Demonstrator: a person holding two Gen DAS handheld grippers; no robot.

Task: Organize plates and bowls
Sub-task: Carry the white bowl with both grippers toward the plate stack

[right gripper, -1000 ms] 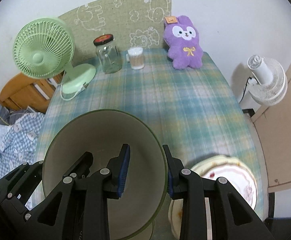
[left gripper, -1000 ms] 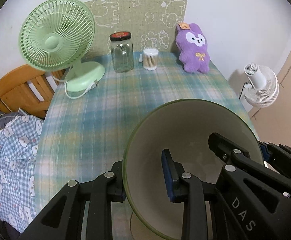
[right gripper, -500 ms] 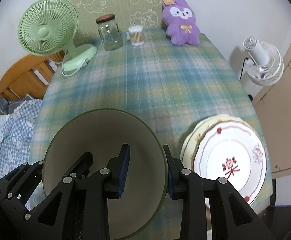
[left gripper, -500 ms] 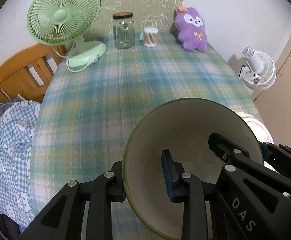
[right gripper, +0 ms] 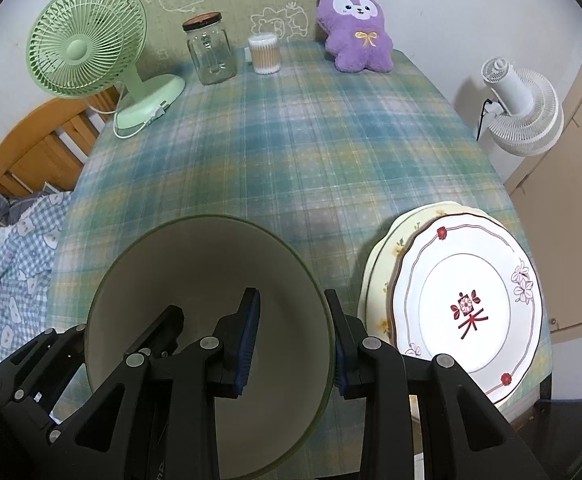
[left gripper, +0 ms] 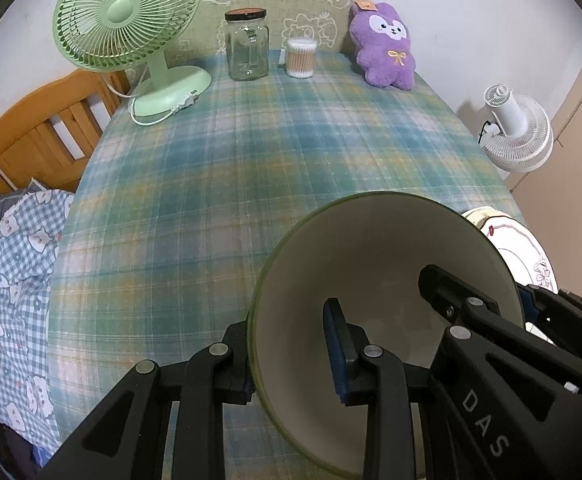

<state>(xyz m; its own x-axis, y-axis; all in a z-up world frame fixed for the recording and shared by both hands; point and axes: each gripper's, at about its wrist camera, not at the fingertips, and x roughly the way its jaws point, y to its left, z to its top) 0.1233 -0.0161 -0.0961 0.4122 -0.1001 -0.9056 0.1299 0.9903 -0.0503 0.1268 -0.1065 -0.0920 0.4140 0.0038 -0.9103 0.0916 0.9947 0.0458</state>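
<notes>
Green-rimmed bowl is carried over the near part of the checked tablecloth, whether it touches the cloth can't be told. Left gripper pinches the left rim wall, right gripper the right rim wall, one finger inside and one outside each. Two-sided grip likely stops a wide, tall bowl tipping. Both jaws narrow, clamped on the wall. Bowl: cream inside, deep, flared, empty. Stacked plates sit just right of it.

Open tablecloth ahead; stacked plates right, fan far left.
</notes>
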